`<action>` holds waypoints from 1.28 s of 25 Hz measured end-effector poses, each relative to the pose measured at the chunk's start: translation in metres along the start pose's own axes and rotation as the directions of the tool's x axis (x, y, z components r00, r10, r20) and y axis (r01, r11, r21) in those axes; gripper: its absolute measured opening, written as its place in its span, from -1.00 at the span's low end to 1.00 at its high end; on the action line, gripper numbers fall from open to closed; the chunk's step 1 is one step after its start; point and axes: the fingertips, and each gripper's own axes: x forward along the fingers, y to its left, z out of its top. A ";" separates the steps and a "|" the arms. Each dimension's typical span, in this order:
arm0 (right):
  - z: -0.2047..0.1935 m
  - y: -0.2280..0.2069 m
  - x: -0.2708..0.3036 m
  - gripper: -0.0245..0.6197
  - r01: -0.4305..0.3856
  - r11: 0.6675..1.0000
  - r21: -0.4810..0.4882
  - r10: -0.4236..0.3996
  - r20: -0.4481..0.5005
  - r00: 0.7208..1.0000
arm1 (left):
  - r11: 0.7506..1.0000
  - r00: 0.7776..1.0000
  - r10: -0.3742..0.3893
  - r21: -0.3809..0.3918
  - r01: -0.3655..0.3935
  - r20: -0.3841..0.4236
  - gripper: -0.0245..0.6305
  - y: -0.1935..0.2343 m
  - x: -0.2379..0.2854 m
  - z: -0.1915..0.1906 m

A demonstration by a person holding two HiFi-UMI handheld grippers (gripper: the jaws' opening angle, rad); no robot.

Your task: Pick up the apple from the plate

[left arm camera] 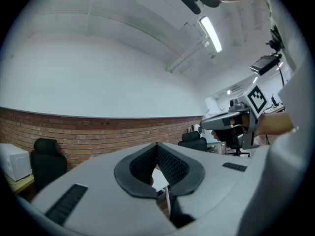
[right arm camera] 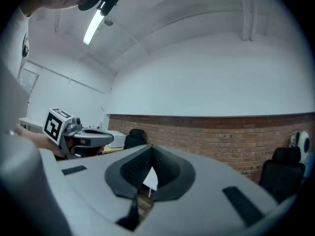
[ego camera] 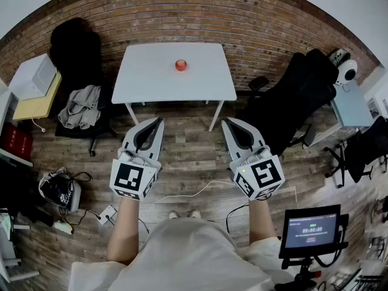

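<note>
One apple, one worktop, two claws, both empty.
Single red apple (ego camera: 180,65) sits toward the back of the white worktop (ego camera: 145,71), near the brick wall (ego camera: 182,17); plate under it too small to make out. Left claw (ego camera: 159,120) and right claw (ego camera: 225,121) both clenched on nothing, side by side above the wood floor (ego camera: 188,156), well apart from the apple.

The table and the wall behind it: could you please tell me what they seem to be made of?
Table: smooth matte white top, likely laminate or painted board, on thin white legs, probably metal. Wall: exposed red-brown brick, mortar lines visible.
</note>
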 end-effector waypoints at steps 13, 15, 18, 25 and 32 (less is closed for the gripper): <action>0.006 0.023 -0.006 -0.92 -0.173 0.980 0.097 0.164 0.094 0.982 | 1.000 1.000 -0.001 -0.018 0.001 0.002 -0.92 -0.013 -0.004 -0.003; 0.006 0.024 -0.007 -0.92 -0.198 0.972 0.130 0.184 0.110 0.977 | 1.000 1.000 -0.012 -0.029 0.012 0.002 -0.92 -0.015 -0.004 -0.004; 0.005 0.015 -0.005 -0.92 -0.206 0.967 0.150 0.189 0.117 0.975 | 0.998 1.000 -0.021 -0.062 0.020 -0.003 -0.92 -0.016 0.002 -0.007; 0.001 -0.008 0.002 -0.92 -0.179 0.980 0.084 0.171 0.096 0.981 | 1.000 1.000 0.008 -0.006 -0.008 -0.028 -0.92 -0.020 0.023 -0.009; 0.005 -0.029 -0.002 -0.92 -0.213 0.973 0.087 0.202 0.121 0.972 | 0.999 0.998 0.041 0.015 -0.040 -0.038 -0.92 -0.030 0.038 -0.005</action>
